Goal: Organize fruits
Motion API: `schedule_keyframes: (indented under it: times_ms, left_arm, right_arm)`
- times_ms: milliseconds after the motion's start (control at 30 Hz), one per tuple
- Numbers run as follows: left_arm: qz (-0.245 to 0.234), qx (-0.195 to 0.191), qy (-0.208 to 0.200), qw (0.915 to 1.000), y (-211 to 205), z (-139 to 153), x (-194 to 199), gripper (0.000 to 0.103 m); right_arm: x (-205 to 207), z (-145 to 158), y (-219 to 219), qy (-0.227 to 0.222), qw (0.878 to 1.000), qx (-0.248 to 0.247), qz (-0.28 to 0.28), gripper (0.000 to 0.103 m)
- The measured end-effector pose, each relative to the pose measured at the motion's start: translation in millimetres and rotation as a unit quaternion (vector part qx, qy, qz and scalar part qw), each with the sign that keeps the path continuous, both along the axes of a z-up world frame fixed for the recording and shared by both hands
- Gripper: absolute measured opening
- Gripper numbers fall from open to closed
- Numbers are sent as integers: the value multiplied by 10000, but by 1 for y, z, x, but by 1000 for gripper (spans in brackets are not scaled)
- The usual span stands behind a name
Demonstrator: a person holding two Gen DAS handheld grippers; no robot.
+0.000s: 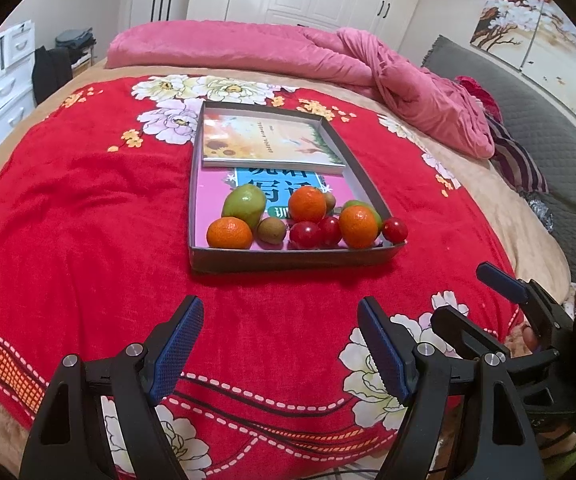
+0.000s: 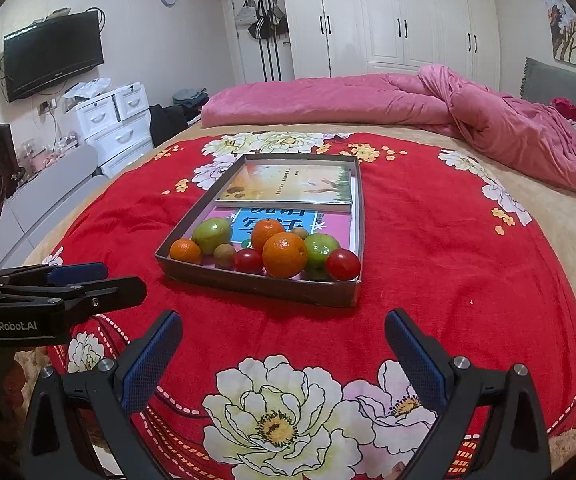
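Left wrist view, left tool (image 1: 279, 344): I see its jaws spread wide with nothing between them, hovering over the red bedspread (image 1: 87, 220).
Left wrist view, fruits: the pile sits ahead of my tool at the near end of the shallow box (image 1: 288, 262), touching one another: mandarin (image 1: 229, 233), green pear (image 1: 244, 205), kiwi (image 1: 271, 230), cherry tomatoes (image 1: 306, 235).
Left wrist view, risk: nudging one round fruit could roll its neighbours (the wall is low).
Right wrist view, right tool (image 2: 283, 354): also gaping, empty, short of the box.
Right wrist view, fruits: big orange (image 2: 284, 255) and a tomato (image 2: 342, 264) crowd the nearest corner.
Right wrist view, risk: I'd judge the soft bed lets the box tip if pressed; the left tool, just off to the left, could collide.
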State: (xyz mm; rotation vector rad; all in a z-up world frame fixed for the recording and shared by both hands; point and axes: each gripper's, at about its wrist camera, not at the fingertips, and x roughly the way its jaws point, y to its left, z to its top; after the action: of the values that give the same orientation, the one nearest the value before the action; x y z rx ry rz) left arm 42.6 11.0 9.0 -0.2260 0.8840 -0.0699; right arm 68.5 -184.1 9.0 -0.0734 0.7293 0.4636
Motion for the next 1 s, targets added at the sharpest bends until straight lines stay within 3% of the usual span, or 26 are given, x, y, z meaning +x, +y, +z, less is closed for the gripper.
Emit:
schedule_keyframes:
  times_ms: [1000]
  left_arm:
    - [-39,-18,64,10000,-2,-2,1,80]
  right_arm:
    - [0,2,-1,-30,10000,-28,-19,102]
